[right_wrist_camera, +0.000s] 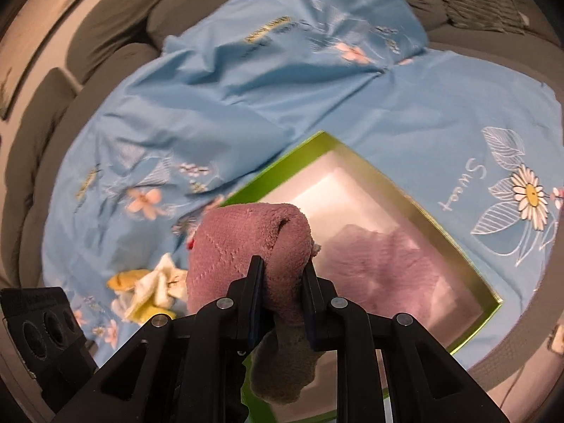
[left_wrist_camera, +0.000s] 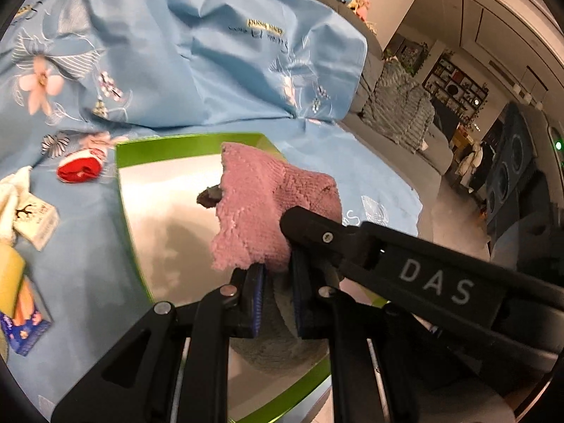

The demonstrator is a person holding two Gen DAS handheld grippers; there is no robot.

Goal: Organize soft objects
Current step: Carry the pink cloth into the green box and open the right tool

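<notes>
Pink terry cloth, a rolled sock (left_wrist_camera: 268,208), is pinched between both grippers at once. The left gripper (left_wrist_camera: 276,271) is closed narrowly on its lower edge, and the right gripper (right_wrist_camera: 282,275) is clamped around its rolled middle, with a greyer end hanging below the jaws. The right gripper's arm (left_wrist_camera: 416,268) is seen crossing the left wrist view. The sock is held above a green-rimmed box (right_wrist_camera: 469,261) with a pale, shiny inside, in which another pinkish cloth (right_wrist_camera: 384,257) is dimly seen. The box is set on a light blue flowered sheet (right_wrist_camera: 246,98). A red and white sock (left_wrist_camera: 81,167) and a white and yellow bundle (right_wrist_camera: 155,292) are seen lying on the sheet beside the box.
</notes>
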